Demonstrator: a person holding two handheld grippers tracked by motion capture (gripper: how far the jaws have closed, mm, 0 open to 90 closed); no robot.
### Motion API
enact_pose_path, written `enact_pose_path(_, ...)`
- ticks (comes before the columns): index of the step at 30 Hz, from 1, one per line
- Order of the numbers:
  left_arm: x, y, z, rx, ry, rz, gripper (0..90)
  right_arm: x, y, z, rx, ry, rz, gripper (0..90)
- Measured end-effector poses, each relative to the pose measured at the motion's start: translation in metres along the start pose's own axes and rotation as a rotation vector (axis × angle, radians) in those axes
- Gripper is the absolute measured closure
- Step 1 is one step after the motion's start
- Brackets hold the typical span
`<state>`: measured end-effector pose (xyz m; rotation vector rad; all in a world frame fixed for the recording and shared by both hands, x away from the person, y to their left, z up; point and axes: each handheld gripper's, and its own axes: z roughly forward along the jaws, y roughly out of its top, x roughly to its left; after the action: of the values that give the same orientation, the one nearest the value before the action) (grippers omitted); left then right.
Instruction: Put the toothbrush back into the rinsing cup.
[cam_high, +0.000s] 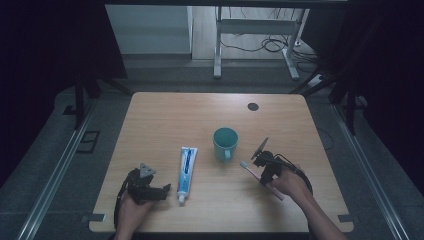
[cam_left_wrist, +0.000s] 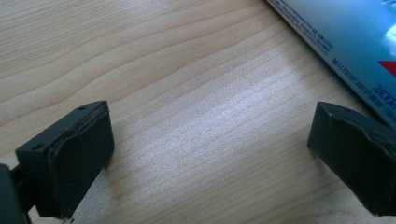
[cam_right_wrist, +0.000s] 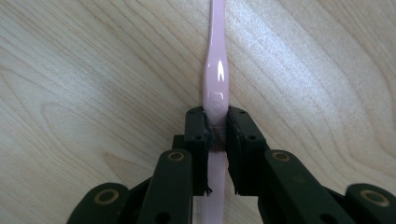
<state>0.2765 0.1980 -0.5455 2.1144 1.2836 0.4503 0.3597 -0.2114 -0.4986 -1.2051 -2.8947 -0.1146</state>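
A slim pink plastic toothbrush (cam_right_wrist: 215, 79) is pinched at its handle between the black fingers (cam_right_wrist: 198, 135) of the right gripper (cam_right_wrist: 217, 128), which are pressed against both of its sides. In the high view the toothbrush (cam_high: 256, 173) is seen lying low over the light wooden worktop (cam_high: 165, 112), its bristled head pointing up and to the left, just in front of the right gripper (cam_high: 264, 167). The fingers (cam_left_wrist: 70, 154) of the left gripper (cam_high: 148, 187) are spread wide with nothing between them but bare wood; a blue and white toothpaste tube (cam_left_wrist: 355, 51) is seen just beyond one fingertip, apart from it. One toothbrush, one toothpaste tube (cam_high: 186, 172) and one teal handled mug (cam_high: 225, 143) are counted. The tube is laid flat between the two grippers, its cap toward the near edge. The mug is stood upright behind the toothbrush head, near it but not touching. A small dark round cable hole (cam_high: 253, 106) is set near the worktop's far edge, well apart from everything.
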Motion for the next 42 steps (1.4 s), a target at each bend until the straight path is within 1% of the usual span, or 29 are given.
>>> enact_pose_path(1,0.000,0.000,0.000,0.000,0.001,0.000,0.5,-0.001,-0.002,-0.001,-0.012,0.006,0.009,78.6)
enact_pose_path(4,0.000,0.000,0.000,-0.004,0.000,-0.004,0.5,-0.001,-0.003,-0.004,-0.022,0.007,0.015,78.5)
enact_pose_path(5,0.000,0.000,0.000,-0.004,0.001,-0.004,0.5,-0.002,-0.004,-0.007,-0.037,0.016,0.020,78.5)
enact_pose_path(8,0.000,0.000,0.000,-0.004,0.001,-0.004,0.5,-0.003,-0.006,-0.010,-0.048,0.022,0.019,78.6)
enact_pose_path(10,0.000,0.000,0.000,-0.004,0.001,-0.004,0.5,-0.003,-0.007,-0.013,-0.064,0.029,0.017,78.6)
enact_pose_path(11,0.000,0.000,0.000,-0.004,0.001,-0.004,0.5,-0.003,-0.007,-0.015,-0.071,0.026,0.016,78.6)
enact_pose_path(12,0.000,0.000,0.000,-0.004,0.001,-0.004,0.5,-0.003,-0.009,-0.018,-0.088,0.020,0.014,78.6)
enact_pose_path(16,0.000,0.000,0.000,-0.004,0.001,-0.005,0.5,-0.002,-0.010,-0.023,-0.102,0.023,0.012,78.6)
enact_pose_path(18,0.000,0.000,0.000,-0.004,0.001,-0.005,0.6,-0.002,-0.011,-0.026,-0.113,0.014,0.005,78.6)
enact_pose_path(23,0.000,0.000,0.000,-0.004,0.000,-0.005,0.6,-0.001,-0.014,-0.036,-0.150,0.008,-0.004,78.6)
enact_pose_path(24,0.000,0.000,0.000,-0.004,0.000,-0.005,0.5,0.000,-0.015,-0.040,-0.171,0.009,-0.013,78.6)
enact_pose_path(26,0.000,0.000,0.000,-0.004,0.000,-0.005,0.6,0.000,-0.015,-0.042,-0.179,0.010,-0.012,78.6)
enact_pose_path(27,0.000,0.000,0.000,-0.004,0.000,-0.005,0.5,0.001,-0.016,-0.046,-0.199,0.010,-0.017,78.6)
enact_pose_path(28,0.000,0.000,0.000,-0.004,0.000,-0.005,0.5,0.001,-0.016,-0.046,-0.199,0.010,-0.017,78.6)
enact_pose_path(29,0.000,0.000,0.000,-0.004,0.001,-0.005,0.5,0.002,-0.017,-0.049,-0.215,0.012,-0.019,78.6)
enact_pose_path(30,0.000,0.000,0.000,-0.004,0.001,-0.005,0.5,0.002,-0.017,-0.049,-0.215,0.012,-0.019,78.6)
enact_pose_path(32,0.000,0.000,0.000,-0.004,0.000,-0.004,0.5,0.002,-0.019,-0.054,-0.243,0.009,-0.018,78.6)
enact_pose_path(34,0.000,0.000,0.000,-0.004,0.000,-0.004,0.5,0.002,-0.019,-0.055,-0.251,0.012,-0.014,78.6)
enact_pose_path(38,0.000,0.000,0.000,-0.004,0.001,-0.004,0.5,0.000,-0.021,-0.063,-0.302,0.018,-0.005,78.6)
enact_pose_path(39,0.000,0.000,0.000,-0.004,0.001,-0.004,0.5,-0.001,-0.022,-0.066,-0.323,0.022,-0.006,78.6)
enact_pose_path(40,0.000,0.000,0.000,-0.004,0.001,-0.004,0.5,-0.001,-0.022,-0.066,-0.323,0.022,-0.006,78.6)
enact_pose_path(42,0.000,0.000,0.000,-0.004,0.001,-0.005,0.5,-0.001,-0.023,-0.069,-0.344,0.019,-0.005,78.6)
